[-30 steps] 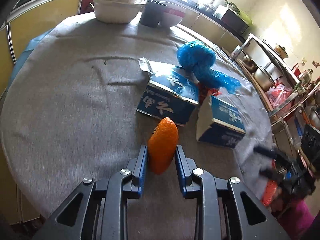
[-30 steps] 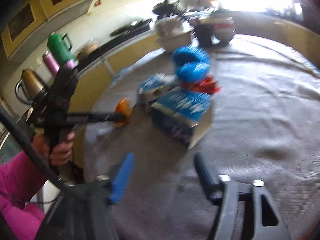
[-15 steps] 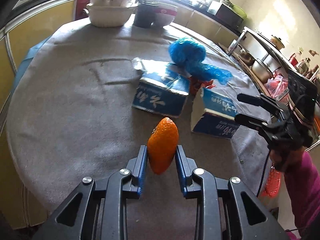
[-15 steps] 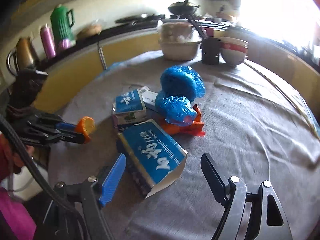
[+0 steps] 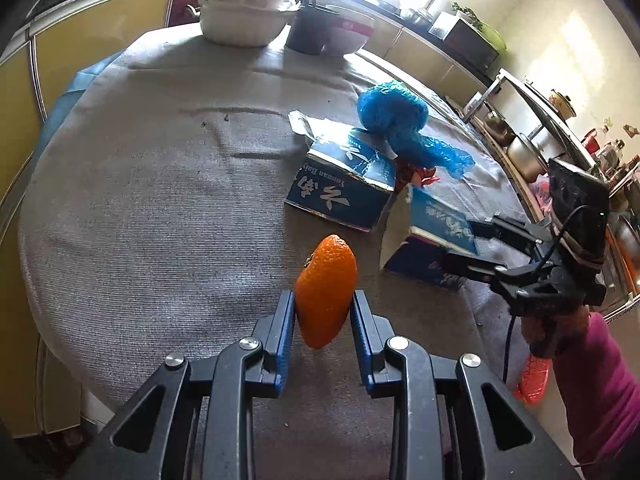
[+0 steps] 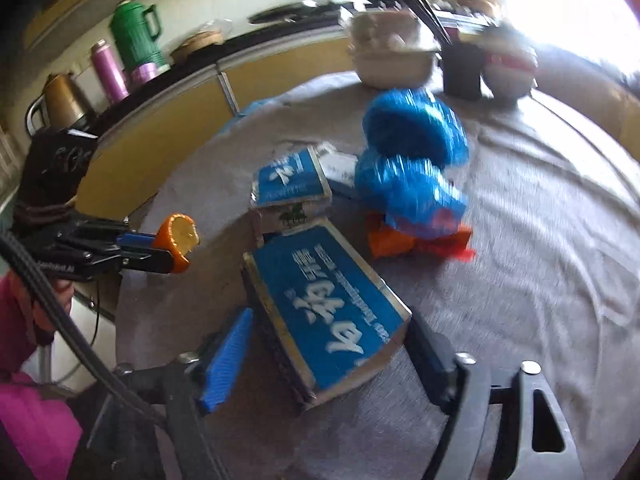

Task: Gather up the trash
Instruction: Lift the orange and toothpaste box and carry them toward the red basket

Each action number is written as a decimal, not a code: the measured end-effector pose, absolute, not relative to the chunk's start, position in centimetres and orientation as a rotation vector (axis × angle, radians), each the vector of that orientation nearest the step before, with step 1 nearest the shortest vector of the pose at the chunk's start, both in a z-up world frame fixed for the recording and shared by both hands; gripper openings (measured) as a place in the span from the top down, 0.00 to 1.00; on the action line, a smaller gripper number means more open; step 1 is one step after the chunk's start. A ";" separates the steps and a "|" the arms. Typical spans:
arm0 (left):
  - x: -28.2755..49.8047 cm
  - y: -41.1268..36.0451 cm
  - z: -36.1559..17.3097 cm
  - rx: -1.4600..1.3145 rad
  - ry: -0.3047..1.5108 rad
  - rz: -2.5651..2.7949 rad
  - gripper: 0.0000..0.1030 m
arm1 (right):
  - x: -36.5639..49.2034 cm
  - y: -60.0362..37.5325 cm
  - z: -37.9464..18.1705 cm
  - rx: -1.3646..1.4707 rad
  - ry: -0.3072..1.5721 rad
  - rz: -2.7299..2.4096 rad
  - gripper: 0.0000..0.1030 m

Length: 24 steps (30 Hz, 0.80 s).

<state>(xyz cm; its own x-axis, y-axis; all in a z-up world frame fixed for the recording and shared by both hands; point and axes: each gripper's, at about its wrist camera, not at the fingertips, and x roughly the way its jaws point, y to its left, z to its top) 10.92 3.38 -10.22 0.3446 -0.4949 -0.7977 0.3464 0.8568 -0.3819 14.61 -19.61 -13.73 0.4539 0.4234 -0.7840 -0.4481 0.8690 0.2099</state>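
far blue box (image 5: 343, 193): large white Chinese characters, small Latin line starting "Yunnan Bai", rest unclear
near blue box (image 6: 327, 307): white Chinese characters, blurred, unreadable

A curved piece of orange citrus peel (image 5: 326, 290), pebbled outside and pale yellow inside, stands upright above the cloth at six o'clock, pinched at its sides. At twelve o'clock from it lies a dark blue cardboard carton with white characters (image 5: 345, 184), torn open on top, flat on its side. At two o'clock from the peel a second blue printed carton (image 5: 430, 232) lies tilted, its open flap raised. A crumpled blue plastic bag (image 5: 394, 114) sits bunched at one o'clock, touching the first carton. Just beneath it, a crinkled red-orange wrapper (image 6: 416, 238) pokes out.
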 end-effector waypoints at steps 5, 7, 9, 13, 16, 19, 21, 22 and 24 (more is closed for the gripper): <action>10.6 3.9 -10.1 -0.178 1.093 -0.542 0.72 | 13.2 -20.3 -13.8 0.041 0.935 0.504 0.33; 10.5 4.1 -10.1 -0.184 1.094 -0.541 0.71 | 12.3 -20.6 -13.7 0.075 0.925 0.498 0.33; 10.3 4.1 -10.0 -0.181 1.091 -0.538 0.71 | 10.9 -20.7 -13.5 0.087 0.907 0.488 0.33; 9.9 3.6 -9.6 -0.171 1.088 -0.543 0.71 | 8.1 -21.0 -12.9 0.100 0.863 0.447 0.33; 9.4 2.7 -9.1 -0.144 1.081 -0.544 0.71 | 6.0 -21.8 -12.1 0.114 0.827 0.410 0.33; 8.8 1.4 -8.2 -0.100 1.061 -0.539 0.71 | 4.0 -23.0 -11.1 0.150 0.792 0.370 0.33; 8.4 0.3 -7.6 -0.057 1.050 -0.526 0.71 | 2.8 -23.9 -10.5 0.169 0.777 0.346 0.33; 8.3 0.0 -7.4 -0.043 1.046 -0.524 0.71 | 2.2 -24.4 -10.2 0.179 0.766 0.329 0.33; 7.7 -1.2 -6.6 0.000 1.024 -0.519 0.71 | 1.2 -25.4 -9.8 0.200 0.751 0.302 0.33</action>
<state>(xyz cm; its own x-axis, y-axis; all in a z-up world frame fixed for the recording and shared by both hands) 7.74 -1.20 -6.64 0.4106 -0.4123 -0.8133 0.4124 0.8794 -0.2377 1.17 -25.44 -9.77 0.6910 0.3389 -0.6385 -0.1972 0.9382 0.2846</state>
